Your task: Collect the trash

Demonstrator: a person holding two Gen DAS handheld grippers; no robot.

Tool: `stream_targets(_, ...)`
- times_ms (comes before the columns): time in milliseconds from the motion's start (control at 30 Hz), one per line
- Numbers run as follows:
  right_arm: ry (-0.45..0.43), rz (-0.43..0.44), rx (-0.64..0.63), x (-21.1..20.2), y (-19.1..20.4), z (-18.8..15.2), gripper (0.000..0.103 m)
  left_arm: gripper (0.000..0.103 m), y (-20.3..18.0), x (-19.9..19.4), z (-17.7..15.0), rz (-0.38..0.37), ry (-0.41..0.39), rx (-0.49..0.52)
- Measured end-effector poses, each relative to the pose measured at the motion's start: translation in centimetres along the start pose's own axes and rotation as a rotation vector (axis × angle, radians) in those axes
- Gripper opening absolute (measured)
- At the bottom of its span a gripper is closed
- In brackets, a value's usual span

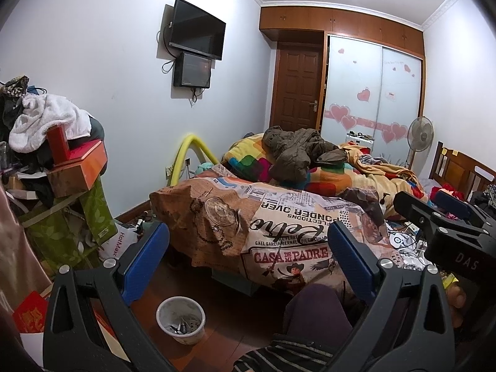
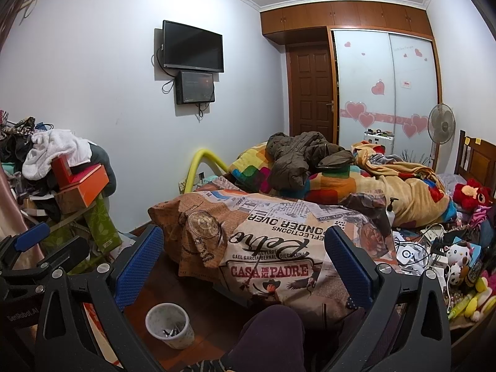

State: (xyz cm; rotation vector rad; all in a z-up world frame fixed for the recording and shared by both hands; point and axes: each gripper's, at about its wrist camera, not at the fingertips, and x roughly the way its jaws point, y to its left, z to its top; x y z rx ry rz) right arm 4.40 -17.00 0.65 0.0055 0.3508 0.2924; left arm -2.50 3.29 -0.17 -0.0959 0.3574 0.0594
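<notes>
A small white waste bin [image 1: 180, 320] [image 2: 168, 325] with dark scraps inside stands on the wooden floor below the bed's foot. My left gripper [image 1: 248, 263] is open, its blue pads wide apart, held high above the floor and facing the bed; nothing sits between its fingers. My right gripper [image 2: 245, 263] is open too, also empty, beside the left one. In the left wrist view the right gripper [image 1: 446, 217] shows at the right edge; in the right wrist view the left gripper [image 2: 31, 248] shows at the left edge. No single piece of trash is distinguishable.
A bed covered by a printed duvet [image 1: 279, 232] [image 2: 272, 248], a colourful quilt and a brown jacket [image 1: 294, 152] fills the middle. Piled clothes and boxes [image 1: 62, 155] stand left. Cables, bottles and plush toys [image 2: 449, 263] clutter the right. The person's knee [image 2: 272, 334] is below.
</notes>
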Motion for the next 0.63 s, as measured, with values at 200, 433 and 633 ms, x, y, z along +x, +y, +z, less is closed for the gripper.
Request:
stream_targets(200, 0.0, 0.001, 0.0, 0.02, -0.03, 0.0, 0.103, 0.102, -0.43, -0.06, -0.11, -0.012, 0.007, 0.009)
stream_targets(433, 0.007, -0.008, 0.009, -0.06, -0.34, -0.1, 0.103, 0.102, -0.67, -0.03, 0.21, -0.025, 0.01, 0.015)
stream_targets(633, 0.021, -0.011, 0.021, 0.38, -0.82, -0.33, 0.103, 0.102, -0.99, 0.26, 0.22, -0.041, 0.017, 0.029)
